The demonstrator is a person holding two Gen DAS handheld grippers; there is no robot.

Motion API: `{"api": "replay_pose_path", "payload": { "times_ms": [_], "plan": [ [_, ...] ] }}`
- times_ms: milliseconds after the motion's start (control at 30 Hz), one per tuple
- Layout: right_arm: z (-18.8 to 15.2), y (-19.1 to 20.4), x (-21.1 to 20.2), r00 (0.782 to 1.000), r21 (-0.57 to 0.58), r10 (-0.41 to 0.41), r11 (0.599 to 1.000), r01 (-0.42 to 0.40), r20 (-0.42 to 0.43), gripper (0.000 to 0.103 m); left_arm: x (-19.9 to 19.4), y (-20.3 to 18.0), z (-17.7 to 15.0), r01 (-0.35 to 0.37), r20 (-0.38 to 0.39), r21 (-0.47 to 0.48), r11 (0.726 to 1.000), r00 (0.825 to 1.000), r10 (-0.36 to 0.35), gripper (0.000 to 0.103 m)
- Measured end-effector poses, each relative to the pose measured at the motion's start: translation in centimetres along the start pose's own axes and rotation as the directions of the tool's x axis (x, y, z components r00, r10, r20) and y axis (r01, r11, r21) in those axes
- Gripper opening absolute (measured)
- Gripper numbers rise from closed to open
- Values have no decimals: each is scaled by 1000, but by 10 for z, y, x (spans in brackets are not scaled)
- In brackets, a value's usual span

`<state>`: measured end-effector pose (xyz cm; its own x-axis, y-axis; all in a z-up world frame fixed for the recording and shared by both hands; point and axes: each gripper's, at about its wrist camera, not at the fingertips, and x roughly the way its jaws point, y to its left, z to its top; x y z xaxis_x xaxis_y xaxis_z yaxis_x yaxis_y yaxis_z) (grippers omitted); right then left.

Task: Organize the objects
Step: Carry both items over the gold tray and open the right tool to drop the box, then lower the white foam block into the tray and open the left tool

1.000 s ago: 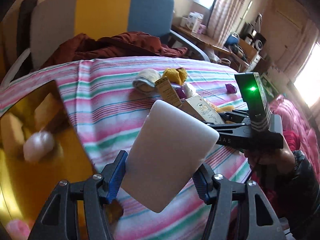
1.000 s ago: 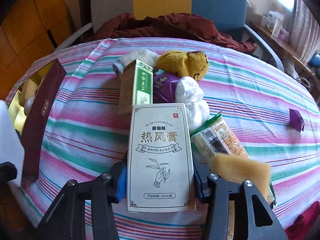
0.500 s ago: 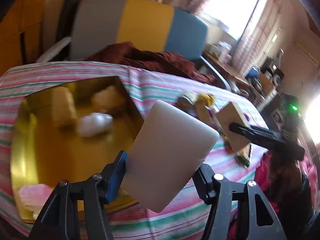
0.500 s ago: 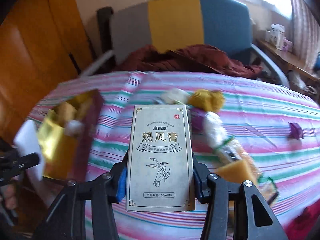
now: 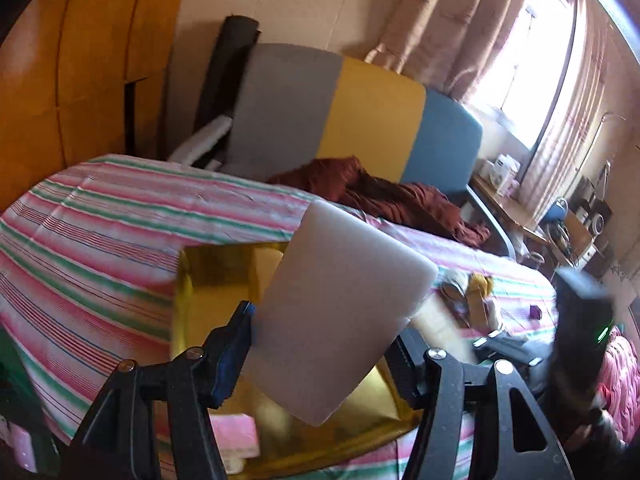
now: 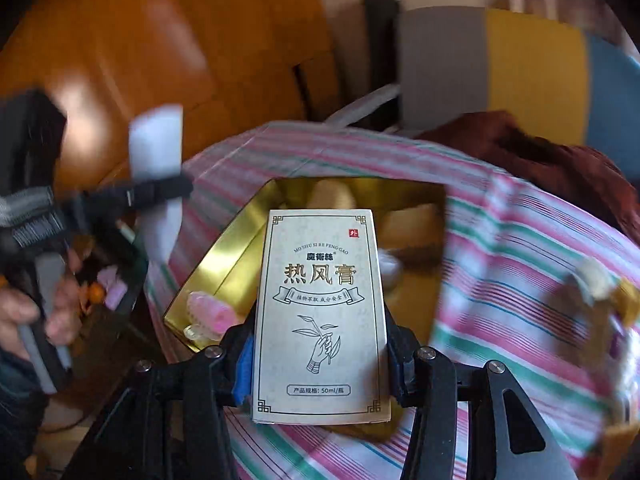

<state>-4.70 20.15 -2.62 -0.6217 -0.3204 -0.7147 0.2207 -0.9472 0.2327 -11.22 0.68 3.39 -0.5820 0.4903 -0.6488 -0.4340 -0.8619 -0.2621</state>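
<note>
Left wrist view: a white slab (image 5: 344, 312) is clamped in the left gripper (image 5: 326, 344), held over the gold box (image 5: 208, 296) near the striped cloth's (image 5: 100, 232) front edge. The printed carton (image 6: 322, 312) is clamped in the right gripper (image 6: 320, 364) above the same box, hiding part of its inside. A pink roll (image 6: 210, 314) lies in the box's near corner.

Carton (image 6: 322, 312): "MO SHU SI RE FENG GAO", "50ml".
</note>
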Motion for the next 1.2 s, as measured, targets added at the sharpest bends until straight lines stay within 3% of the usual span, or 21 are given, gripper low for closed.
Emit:
{"api": "replay_pose_path", "payload": {
  "times_ms": [167, 233, 333, 700, 867, 900, 1100, 1200],
  "plan": [
    [12, 37, 55, 996, -46, 61, 997, -63, -60, 55, 0, 16, 9, -20, 18, -21, 1000, 1000, 21, 62],
    [16, 42, 67, 991, -21, 115, 993, -116, -68, 75, 0, 19, 12, -23, 17, -37, 999, 1000, 24, 62],
    [11, 41, 67, 988, 15, 140, 990, -140, -60, 78, 7, 24, 14, -37, 13, -42, 998, 999, 37, 62],
    [-25, 17, 46, 995, 46, 24, 999, -20, -95, 82, 75, 40, 23, -93, -88, -110, 990, 993, 84, 64],
    [-29, 15, 37, 996, 43, 4, 999, 0, -87, 86, 105, 50, 30, -168, -122, -170, 971, 981, 149, 79],
    [-30, 14, 35, 996, 43, 1, 999, 2, -85, 86, 108, 53, 29, -197, -134, -179, 964, 975, 175, 82],
    [-37, 6, 23, 998, 87, -10, 996, 16, -65, 87, 97, 62, 13, -165, -126, -242, 956, 982, 138, 85],
    [-41, 4, 16, 998, 102, -25, 994, 30, -49, 89, 83, 53, 2, -189, -113, -213, 959, 979, 168, 84]
  ]
}}
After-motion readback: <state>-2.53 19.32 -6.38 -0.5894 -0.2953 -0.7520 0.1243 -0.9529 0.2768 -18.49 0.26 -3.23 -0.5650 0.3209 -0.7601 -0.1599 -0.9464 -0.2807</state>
